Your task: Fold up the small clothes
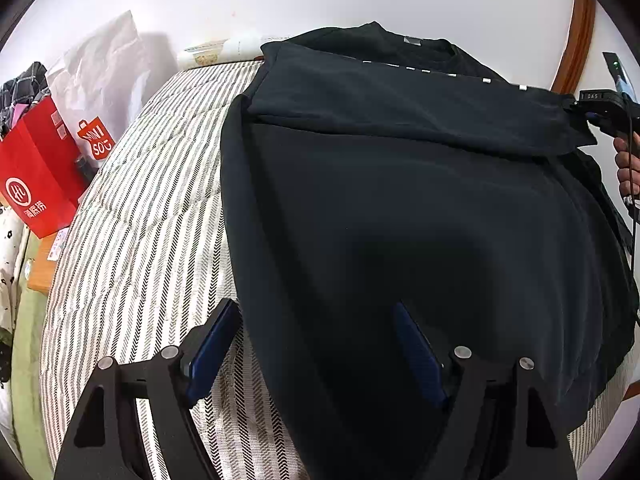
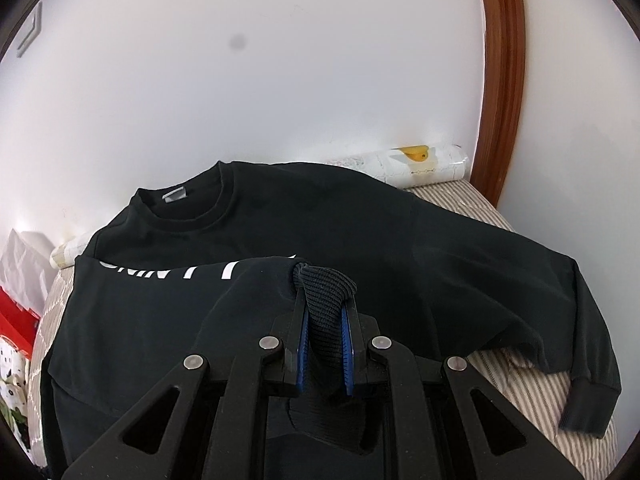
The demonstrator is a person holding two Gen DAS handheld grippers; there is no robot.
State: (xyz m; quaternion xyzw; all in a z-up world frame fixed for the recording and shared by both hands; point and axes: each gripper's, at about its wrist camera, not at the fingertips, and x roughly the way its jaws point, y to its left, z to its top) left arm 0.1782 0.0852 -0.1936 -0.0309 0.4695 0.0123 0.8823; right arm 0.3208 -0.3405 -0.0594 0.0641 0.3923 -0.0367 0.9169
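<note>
Surroundings: red bags point(image 1: 38, 176) at 9 o'clock off the striped mattress point(image 1: 140, 216); paper roll point(image 2: 420, 162) against the wall at 1 o'clock.
Sweater point(image 1: 400, 208): flat on the mattress — collar toward the wall, one sleeve folded across the chest.
Left gripper point(image 1: 316, 344): jaws apart over the hem.
Right gripper point(image 2: 324, 344): clamped on the sleeve cuff point(image 2: 326, 292).

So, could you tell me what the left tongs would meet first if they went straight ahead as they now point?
Probably the black sweatshirt: the open left tongs straddle its edge on the striped bed, and the folded sleeve lies further ahead. Depth is unclear.
</note>
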